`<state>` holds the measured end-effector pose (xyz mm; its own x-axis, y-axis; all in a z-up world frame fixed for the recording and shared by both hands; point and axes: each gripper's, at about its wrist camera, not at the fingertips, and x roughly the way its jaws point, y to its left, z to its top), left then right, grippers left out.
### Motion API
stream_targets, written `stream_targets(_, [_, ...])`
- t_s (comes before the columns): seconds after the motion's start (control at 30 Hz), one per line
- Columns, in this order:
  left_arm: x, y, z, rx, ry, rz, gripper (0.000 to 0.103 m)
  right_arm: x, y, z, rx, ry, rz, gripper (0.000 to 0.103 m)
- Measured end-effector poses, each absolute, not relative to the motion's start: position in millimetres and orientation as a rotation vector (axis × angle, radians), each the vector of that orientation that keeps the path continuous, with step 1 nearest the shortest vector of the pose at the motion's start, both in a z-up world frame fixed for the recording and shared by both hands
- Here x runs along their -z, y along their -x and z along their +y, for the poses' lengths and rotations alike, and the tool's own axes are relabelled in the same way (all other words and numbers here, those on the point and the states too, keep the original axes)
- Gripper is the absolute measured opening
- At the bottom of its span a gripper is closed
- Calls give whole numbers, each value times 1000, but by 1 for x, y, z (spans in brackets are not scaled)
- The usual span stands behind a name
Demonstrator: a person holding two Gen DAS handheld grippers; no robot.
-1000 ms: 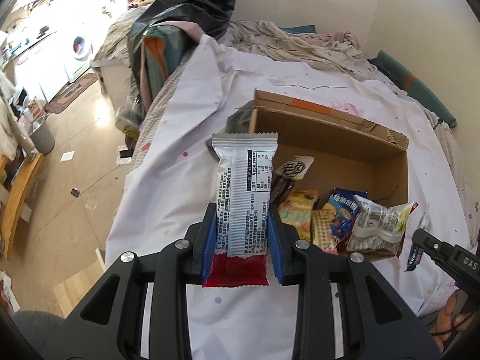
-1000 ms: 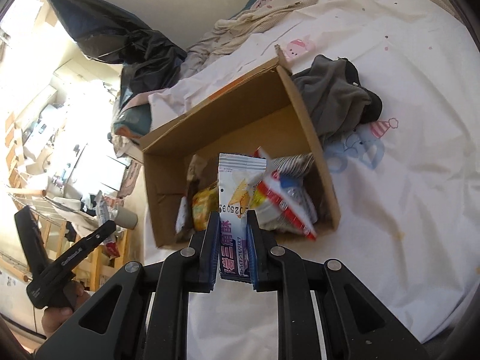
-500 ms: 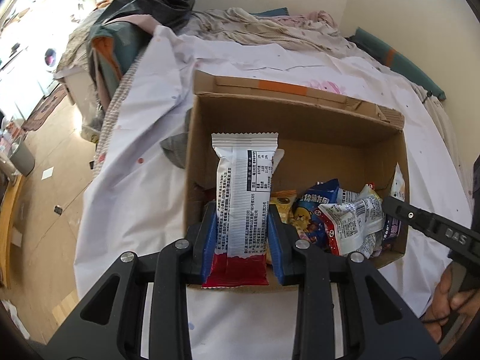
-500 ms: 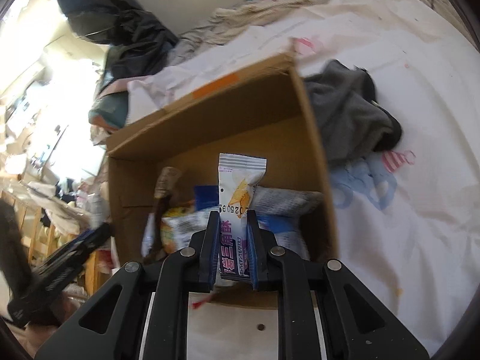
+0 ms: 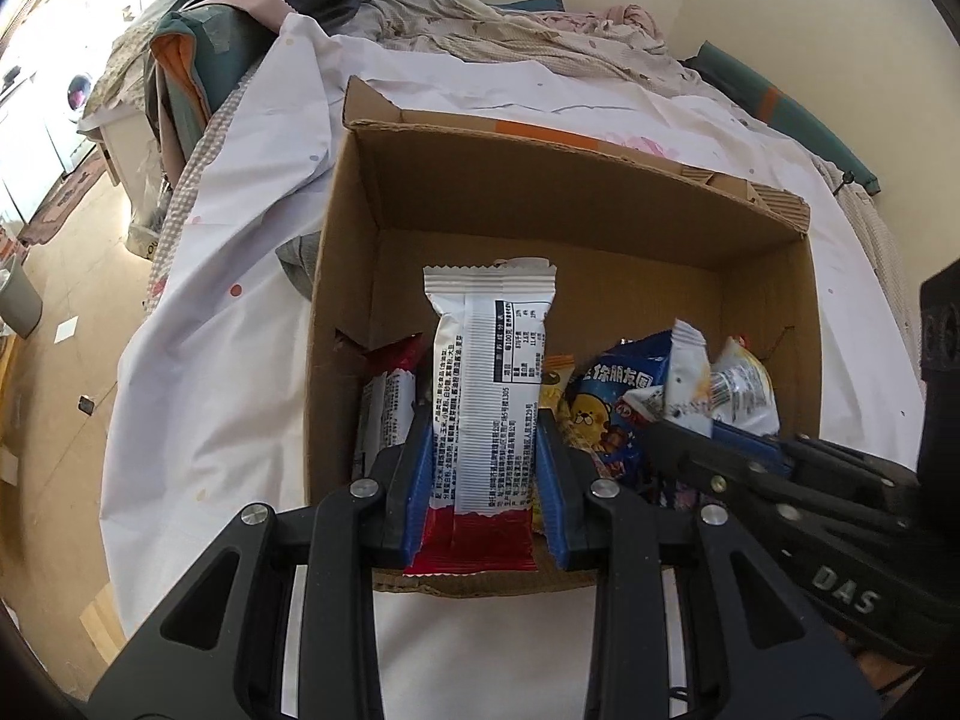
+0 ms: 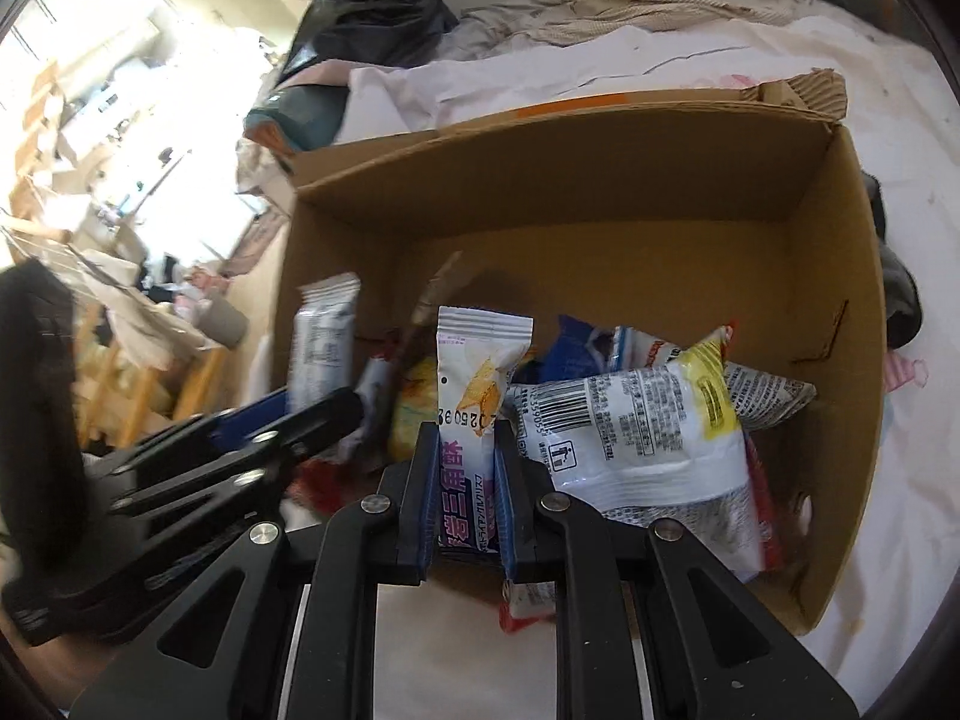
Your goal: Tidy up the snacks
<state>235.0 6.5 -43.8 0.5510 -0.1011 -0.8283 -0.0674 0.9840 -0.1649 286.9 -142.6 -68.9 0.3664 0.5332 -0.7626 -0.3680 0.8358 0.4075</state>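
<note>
An open cardboard box lies on a white sheet and holds several snack packets. My left gripper is shut on a white and red snack bar, held upright over the box's near left corner. My right gripper is shut on a small white and purple snack packet, upright over the near edge of the box. In the left wrist view the right gripper reaches in from the right; in the right wrist view the left gripper with its bar comes in from the left.
Inside the box lie a blue cartoon packet, a red and white bar and a large white packet with a barcode. Crumpled bedding and a black bag sit behind. A dark grey garment lies right of the box.
Both grippers have come closer to the box and lower, each still holding its packet. They now hang over its near edge, side by side, and each shows large in the other's view.
</note>
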Motion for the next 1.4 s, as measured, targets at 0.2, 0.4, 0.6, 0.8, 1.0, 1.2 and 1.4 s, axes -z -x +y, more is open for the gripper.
stream_targets(0.2, [47,-237,2,38,182,981,28,68,-293,-140,-564,-151,1008,18])
stream_targets(0.4, [47,-236,3,45,190,972,28,65,-292,-142,-639,-232,1028,21])
stream_targets(0.6, [45,-234,6,65,203,975,32,57,-290,-151,-682,-318,1018,28])
stream_targets(0.8, [25,-218,14,20,182,901,86,33,-285,-171,-668,-397,938,68])
stream_targets(1.0, [5,-196,31,-27,188,853,86,15,-271,-203,-616,-449,908,74])
stream_targets(1.2, [-2,-167,42,-62,186,843,86,5,-235,-228,-511,-425,858,91])
stream_targets(1.4, [-5,-133,37,-76,151,816,86,-4,-186,-232,-395,-287,753,101])
